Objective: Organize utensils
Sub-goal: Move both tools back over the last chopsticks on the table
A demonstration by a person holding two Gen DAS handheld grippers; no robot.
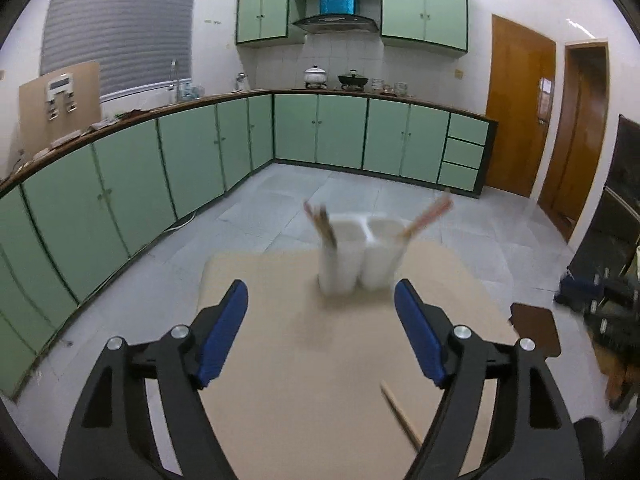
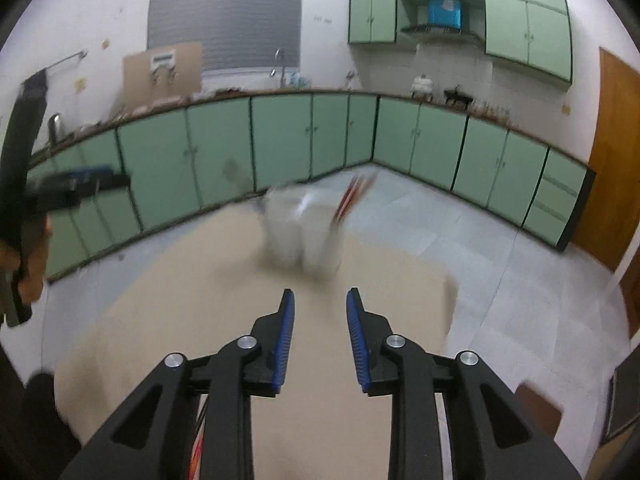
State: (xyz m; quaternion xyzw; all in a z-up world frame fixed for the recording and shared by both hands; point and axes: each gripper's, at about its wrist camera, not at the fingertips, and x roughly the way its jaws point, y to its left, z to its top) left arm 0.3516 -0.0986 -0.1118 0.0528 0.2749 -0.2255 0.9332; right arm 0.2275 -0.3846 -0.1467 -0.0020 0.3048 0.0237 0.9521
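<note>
A white two-cup utensil holder (image 1: 358, 254) stands at the far side of the beige table (image 1: 312, 380). Chopsticks lean out of its left cup (image 1: 322, 224) and its right cup (image 1: 426, 216). One wooden chopstick (image 1: 400, 416) lies on the table by my left gripper's right finger. My left gripper (image 1: 320, 300) is wide open and empty, short of the holder. In the right wrist view the holder (image 2: 302, 232) is blurred, with red chopsticks (image 2: 354, 196) in it. My right gripper (image 2: 320, 300) is open and empty, short of the holder. A red-tipped utensil (image 2: 198, 440) shows under its left finger.
Green cabinets (image 1: 160, 160) run along the left and far walls. Wooden doors (image 1: 520, 108) stand at the right. A brown stool (image 1: 536, 328) stands beside the table's right edge. My left gripper and hand (image 2: 24, 200) show at the left of the right wrist view.
</note>
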